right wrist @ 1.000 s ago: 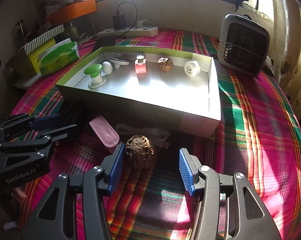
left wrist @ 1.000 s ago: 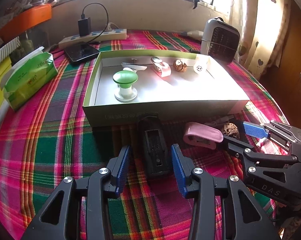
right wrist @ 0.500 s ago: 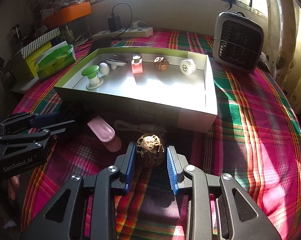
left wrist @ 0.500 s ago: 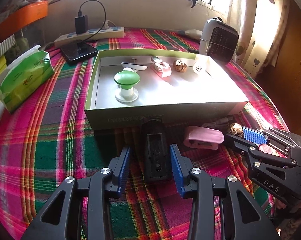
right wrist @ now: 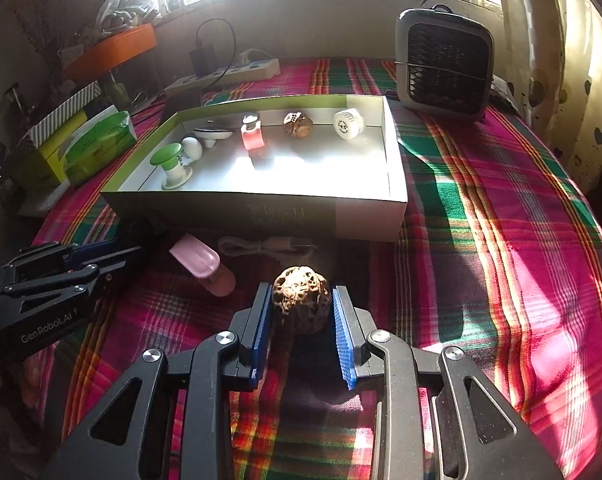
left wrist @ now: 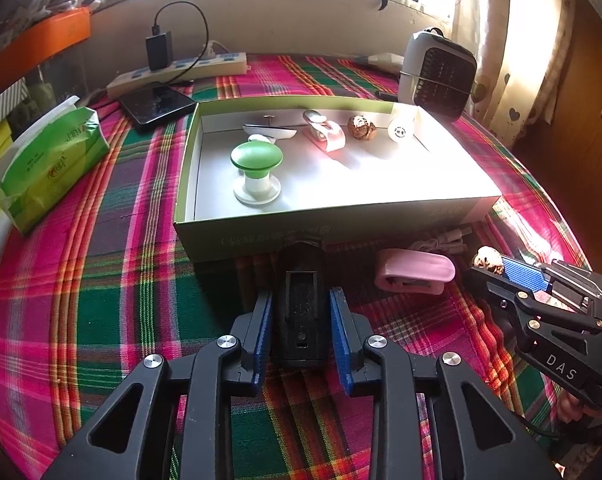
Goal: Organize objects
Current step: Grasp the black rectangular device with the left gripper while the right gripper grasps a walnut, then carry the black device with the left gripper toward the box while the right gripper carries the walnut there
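My left gripper [left wrist: 301, 320] is shut on a black rectangular device [left wrist: 302, 300] lying on the plaid cloth just in front of the open box [left wrist: 325, 232]. My right gripper [right wrist: 301, 312] is shut on a brown walnut [right wrist: 299, 300]; it also shows at the right of the left wrist view [left wrist: 497, 270]. A pink clip [left wrist: 415, 278] and a white cable [right wrist: 261, 246] lie on the cloth between the two grippers. The box holds a green-topped knob [left wrist: 256, 172], a white dish, a pink clip, a second walnut [left wrist: 362, 127] and a white round cap.
A small grey fan heater [right wrist: 445, 66] stands behind the box at the right. A power strip [left wrist: 177, 74], a dark phone [left wrist: 157, 104] and a green tissue pack [left wrist: 49, 168] lie to the left. The table drops off at the right.
Both grippers have closed: the left onto the black device, the right onto the walnut. Both were open around their objects a second ago.
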